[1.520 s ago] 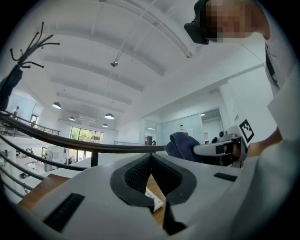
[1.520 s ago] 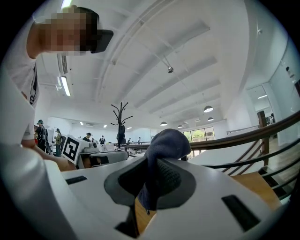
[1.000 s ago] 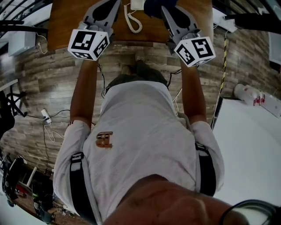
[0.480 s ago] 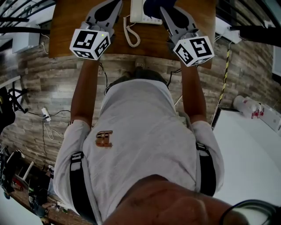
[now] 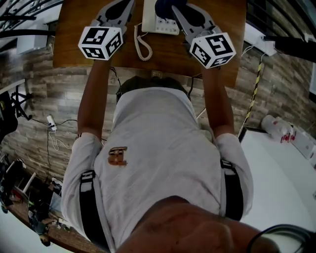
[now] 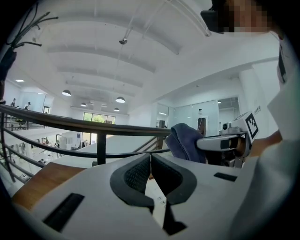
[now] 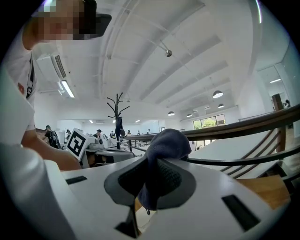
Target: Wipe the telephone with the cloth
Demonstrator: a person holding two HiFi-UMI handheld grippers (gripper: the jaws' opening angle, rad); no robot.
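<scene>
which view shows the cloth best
The right gripper view: the blue cloth fills the centre, pinched in the right gripper. The left gripper view shows it from the side; the head view catches only a bit at its top edge.

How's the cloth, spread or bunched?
Bunched: the cloth is a wad clamped between the pads of the right hand-held gripper, not laid flat.

A brown wooden surface [image 5: 74,44] is seen across the top of the head view, above a floor [image 5: 44,94] of grey-brown planks. A white plug with thin cables [image 5: 50,121] is laid on the floor at the left, and a yellow-and-black striped line [image 5: 255,89] is run down the right. A white table [image 5: 281,183] fills the lower right. A dark railing [image 6: 70,123] and ceiling lamps [image 6: 66,93] are seen in the left gripper view, and a coat stand [image 7: 117,117] left of centre in the right gripper view.
</scene>
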